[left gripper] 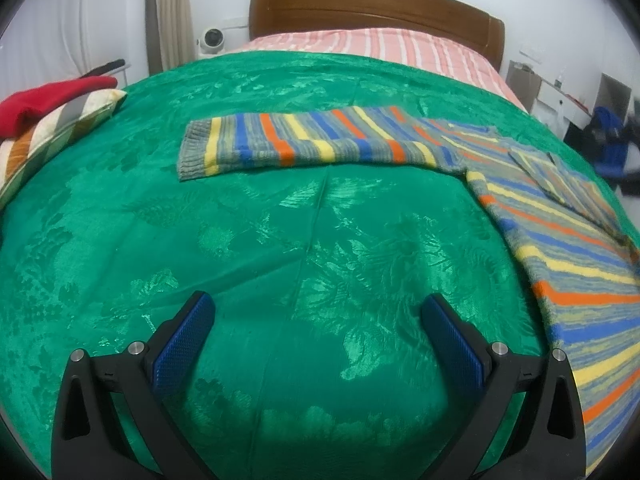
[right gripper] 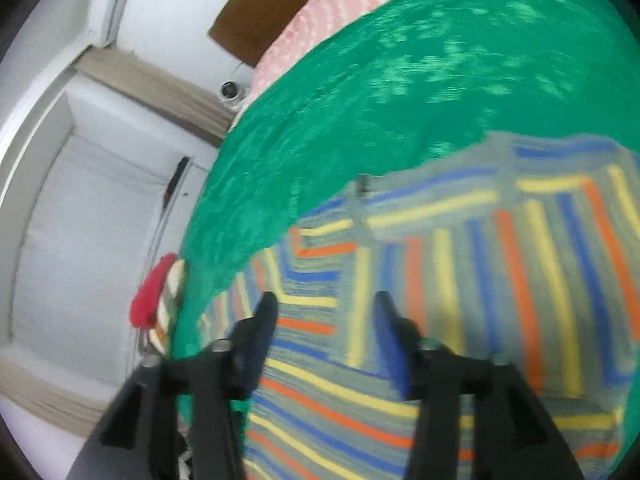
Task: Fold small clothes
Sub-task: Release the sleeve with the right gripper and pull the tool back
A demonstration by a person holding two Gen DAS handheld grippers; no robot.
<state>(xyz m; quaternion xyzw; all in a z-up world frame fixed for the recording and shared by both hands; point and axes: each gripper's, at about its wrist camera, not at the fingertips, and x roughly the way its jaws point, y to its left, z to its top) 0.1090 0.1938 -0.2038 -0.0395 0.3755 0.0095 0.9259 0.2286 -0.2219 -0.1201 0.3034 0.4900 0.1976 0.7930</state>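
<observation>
A knitted sweater (left gripper: 560,240) with blue, yellow and orange stripes lies flat on the green bedspread (left gripper: 240,240). One sleeve (left gripper: 312,140) stretches out to the left, and the other sleeve (left gripper: 560,176) lies folded over the body. My left gripper (left gripper: 318,298) is open and empty, low over bare bedspread in front of the outstretched sleeve. In the blurred, tilted right wrist view the sweater (right gripper: 440,260) fills the lower right. My right gripper (right gripper: 325,298) hovers above it, its jaws apart with nothing between them.
A striped pillow (left gripper: 60,132) with a red garment (left gripper: 52,96) on it sits at the bed's left edge. Behind are a pink striped sheet (left gripper: 400,46), a wooden headboard (left gripper: 372,4) and a small white camera (left gripper: 212,40). A blurred blue-black shape (left gripper: 608,140) is at far right.
</observation>
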